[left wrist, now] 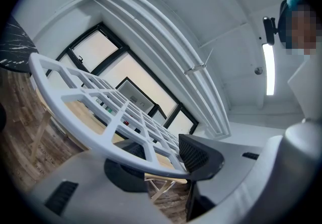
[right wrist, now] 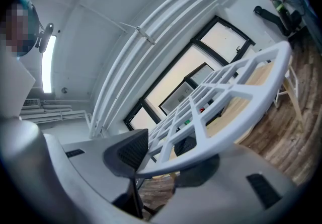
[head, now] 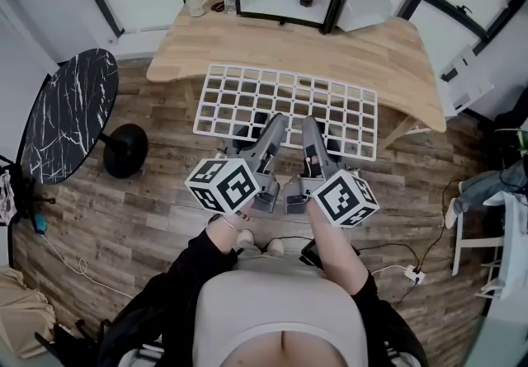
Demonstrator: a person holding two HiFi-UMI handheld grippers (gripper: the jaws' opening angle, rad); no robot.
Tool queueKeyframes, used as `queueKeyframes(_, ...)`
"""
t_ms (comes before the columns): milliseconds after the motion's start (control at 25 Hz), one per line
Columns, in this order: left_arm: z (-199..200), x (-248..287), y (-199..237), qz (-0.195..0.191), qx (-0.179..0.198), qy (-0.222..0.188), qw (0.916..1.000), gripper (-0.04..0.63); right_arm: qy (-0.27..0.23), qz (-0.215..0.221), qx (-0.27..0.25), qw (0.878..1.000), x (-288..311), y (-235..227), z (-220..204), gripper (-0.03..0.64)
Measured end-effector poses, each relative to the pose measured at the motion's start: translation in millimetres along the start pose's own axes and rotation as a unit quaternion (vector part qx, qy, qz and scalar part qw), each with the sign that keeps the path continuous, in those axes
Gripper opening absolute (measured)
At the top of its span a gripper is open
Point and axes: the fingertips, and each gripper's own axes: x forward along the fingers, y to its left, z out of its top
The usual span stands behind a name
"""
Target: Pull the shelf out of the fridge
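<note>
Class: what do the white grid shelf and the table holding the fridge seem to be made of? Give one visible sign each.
The grid shelf: likely moulded plastic, matte white; thick, flat-sided bars. The table: wood or wood veneer, light satin finish; visible grain.

- white grid shelf [head: 285,112]: matt, smooth, plastic-looking
- light wooden table [head: 297,48]: smooth, pale grain
- brown plank floor [head: 124,200]: wood-look, rough grain, matt
- round black tabletop [head: 70,114]: marble-look, white veins, slight gloss
</note>
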Motion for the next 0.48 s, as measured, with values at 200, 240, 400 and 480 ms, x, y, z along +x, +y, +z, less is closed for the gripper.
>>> queueKeyframes(200, -1.2, -3.5, -0.6, 0.002, 0.000, 0.003, 1.0000, 0.186, 0.002, 0.000, 0.001, 1.000, -2.9, 0.4, -1.9, 0.166)
queueKeyframes(240, -0.1, -2.7, -0.8, 0.001, 0.001, 0.002, 1.0000, 0.186, 0.002, 0.001, 0.000, 1.000, -1.9, 0.7, -0.7, 0.167)
queueKeyframes(400, 5.5, 1.6, -1.8, -0.001, 0.005, -0.006, 1.0000, 0.186, -0.001, 0.009, -0.004, 1.000, 3.9, 3.0, 4.2, 0.167)
queueKeyframes(480, 4.9, 1.2, -1.0, 0.000, 0.007, -0.007, 1.0000, 0.186, -0.001, 0.011, -0.002, 1.000, 4.0, 2.6, 2.9, 0.167)
